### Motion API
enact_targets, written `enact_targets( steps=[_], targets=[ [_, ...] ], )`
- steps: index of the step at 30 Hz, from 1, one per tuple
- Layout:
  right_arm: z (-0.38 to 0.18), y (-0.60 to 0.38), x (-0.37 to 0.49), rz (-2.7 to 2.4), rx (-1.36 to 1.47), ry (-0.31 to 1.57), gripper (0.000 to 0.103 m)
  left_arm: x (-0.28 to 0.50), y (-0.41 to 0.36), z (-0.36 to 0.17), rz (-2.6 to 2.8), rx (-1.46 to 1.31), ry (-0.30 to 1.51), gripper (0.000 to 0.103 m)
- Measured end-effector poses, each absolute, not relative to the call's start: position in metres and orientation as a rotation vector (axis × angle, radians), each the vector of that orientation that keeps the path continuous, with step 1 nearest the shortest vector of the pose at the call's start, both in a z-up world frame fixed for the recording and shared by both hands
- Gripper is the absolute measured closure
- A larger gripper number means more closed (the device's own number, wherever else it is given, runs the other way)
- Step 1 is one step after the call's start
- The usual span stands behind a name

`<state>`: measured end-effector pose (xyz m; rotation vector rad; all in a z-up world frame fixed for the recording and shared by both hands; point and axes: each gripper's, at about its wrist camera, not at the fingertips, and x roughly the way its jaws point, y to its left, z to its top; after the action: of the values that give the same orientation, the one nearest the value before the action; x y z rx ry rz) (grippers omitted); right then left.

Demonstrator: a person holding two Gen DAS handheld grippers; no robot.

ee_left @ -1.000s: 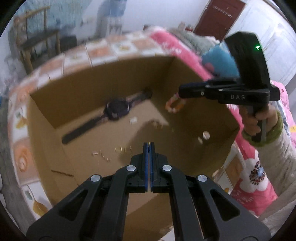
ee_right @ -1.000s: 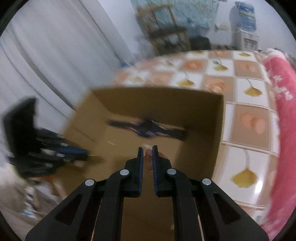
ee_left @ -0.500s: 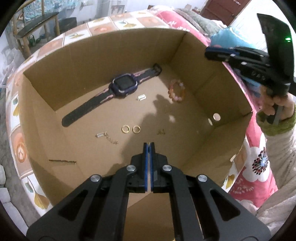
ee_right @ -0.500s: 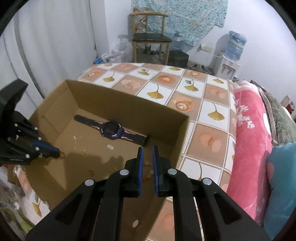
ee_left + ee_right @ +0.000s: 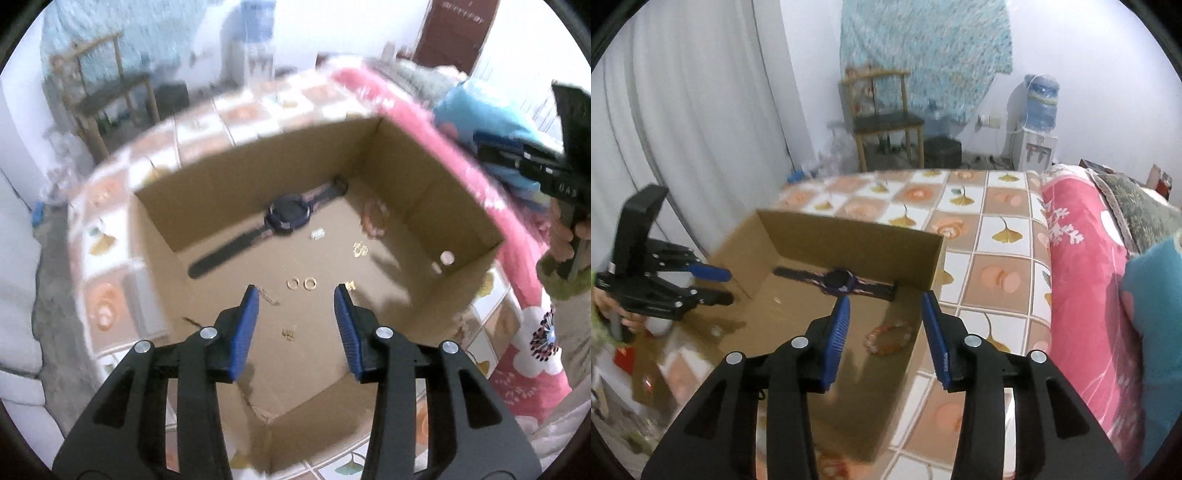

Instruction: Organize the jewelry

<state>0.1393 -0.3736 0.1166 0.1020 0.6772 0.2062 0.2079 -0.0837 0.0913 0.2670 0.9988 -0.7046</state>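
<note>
Rings (image 5: pixel 302 283) show only from the left wrist; both claws, left (image 5: pixel 295 291) and right (image 5: pixel 884 301), are opening, empty.

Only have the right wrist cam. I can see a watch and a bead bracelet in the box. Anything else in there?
Observer: Yes. Two gold rings lie side by side on the floor of the cardboard box, nearer the left camera than the watch.
Operator: Anything by the bead bracelet?
Observer: A small gold piece lies beside the bead bracelet, apart from it.
</note>
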Motion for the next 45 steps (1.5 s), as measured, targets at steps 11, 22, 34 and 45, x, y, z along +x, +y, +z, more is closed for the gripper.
enact_targets(
  steps=[11, 22, 34, 45],
  targets=[
    [0.039, -0.38, 0.03, 0.164, 0.358, 0.762, 0.054, 0.071, -0.043, 0.098, -0.834, 0.15, 0.766, 0.046],
    [-0.021, -0.338, 0.053, 0.07, 0.251, 0.952, 0.061, 0.059, -0.117, -0.001, -0.885, 0.01, 0.959, 0.068],
    [-0.041, -0.326, 0.065, 0.043, 0.115, 0.993, 0.074, 0.066, -0.158, -0.023, -0.846, 0.12, 1.019, 0.08],
    [-0.028, -0.312, 0.048, -0.002, 0.003, 0.918, 0.093, 0.056, -0.173, -0.018, -0.788, 0.219, 0.944, 0.095]
  ],
)
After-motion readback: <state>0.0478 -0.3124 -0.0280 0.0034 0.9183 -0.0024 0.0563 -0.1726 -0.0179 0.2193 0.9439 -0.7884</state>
